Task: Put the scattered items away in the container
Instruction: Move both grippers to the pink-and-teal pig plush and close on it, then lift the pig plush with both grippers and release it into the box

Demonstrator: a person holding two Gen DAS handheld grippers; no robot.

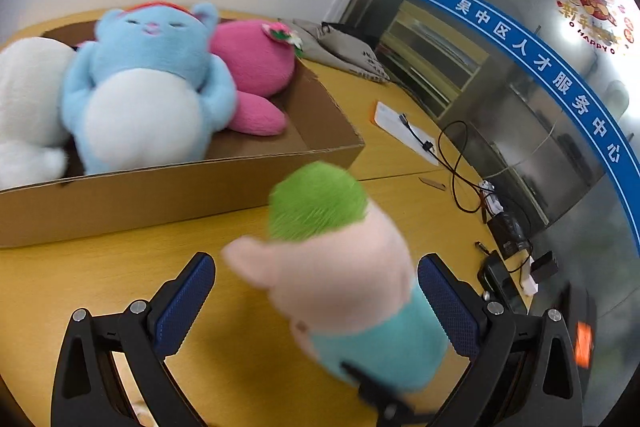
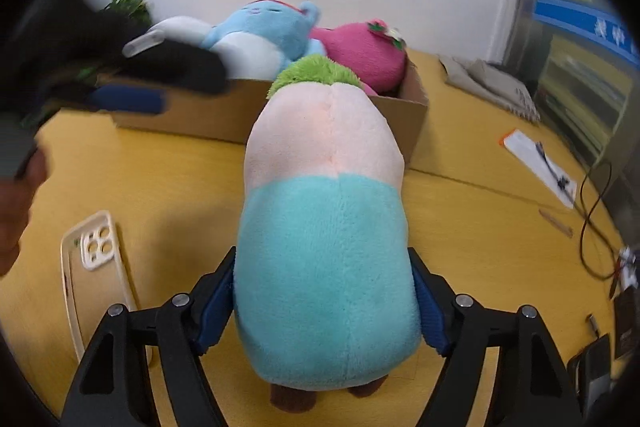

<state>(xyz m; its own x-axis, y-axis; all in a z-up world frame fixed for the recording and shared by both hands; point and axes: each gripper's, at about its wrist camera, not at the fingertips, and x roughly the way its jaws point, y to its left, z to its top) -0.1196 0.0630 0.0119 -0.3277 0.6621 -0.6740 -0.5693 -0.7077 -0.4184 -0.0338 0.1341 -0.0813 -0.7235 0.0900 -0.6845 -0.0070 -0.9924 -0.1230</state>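
A plush doll (image 2: 326,211) with green hair, pale pink head and teal body stands on the yellow table. My right gripper (image 2: 322,303) is shut on its teal body. The doll (image 1: 352,291) also shows in the left wrist view, between the open fingers of my left gripper (image 1: 316,295), which does not squeeze it. The cardboard box (image 1: 192,195) behind holds a blue plush (image 1: 148,87), a pink plush (image 1: 256,67) and a white plush (image 1: 28,99). The box (image 2: 412,123) is just beyond the doll in the right wrist view, where the left gripper's finger (image 2: 128,99) shows at the left.
A clear phone case (image 2: 94,267) lies on the table at the left. A grey cloth (image 1: 344,47), white paper (image 1: 400,127), a black cable (image 1: 460,171) and small devices (image 1: 508,267) lie at the right near the table's edge and glass wall.
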